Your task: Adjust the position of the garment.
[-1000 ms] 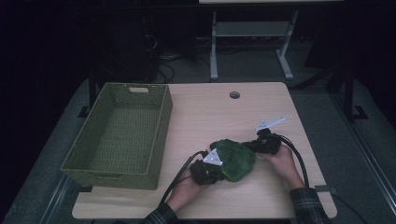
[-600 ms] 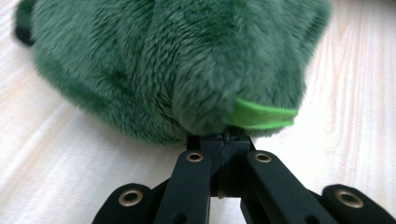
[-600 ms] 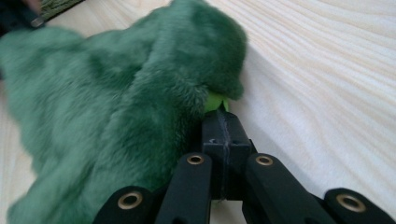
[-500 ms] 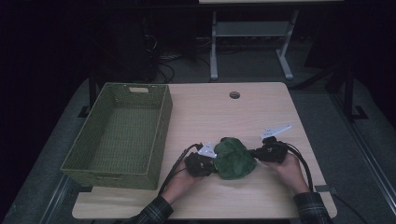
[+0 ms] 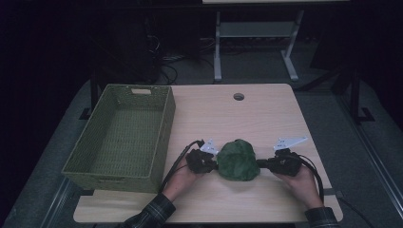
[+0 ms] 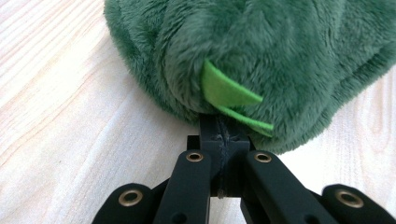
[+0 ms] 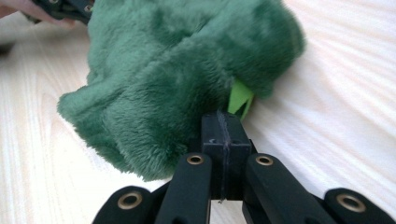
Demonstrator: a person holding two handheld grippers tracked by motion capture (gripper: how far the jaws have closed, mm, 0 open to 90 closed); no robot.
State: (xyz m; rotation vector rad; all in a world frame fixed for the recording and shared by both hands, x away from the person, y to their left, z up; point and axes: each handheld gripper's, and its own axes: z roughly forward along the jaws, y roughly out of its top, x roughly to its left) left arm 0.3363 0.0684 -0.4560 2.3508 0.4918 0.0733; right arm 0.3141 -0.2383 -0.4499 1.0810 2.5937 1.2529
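A dark green plush bundle lies on the wooden table near its front edge. My left gripper is shut on the bundle's left edge. In the left gripper view the closed jaw tips vanish into the fur just below two light green tabs. From the opposite side, my right gripper is shut on the bundle's right edge. In the right gripper view its tips press into the fur beside a light green tab. A hand holds each gripper.
An empty green woven basket stands on the table's left part, close to the left hand. A round cable hole sits near the far edge. Bare tabletop stretches behind the bundle. A white metal frame stands on the floor beyond.
The right gripper has slid toward the near edge and outward, and the left gripper has shifted slightly left and away. They now face each other level, and the bundle sits rounder between them.
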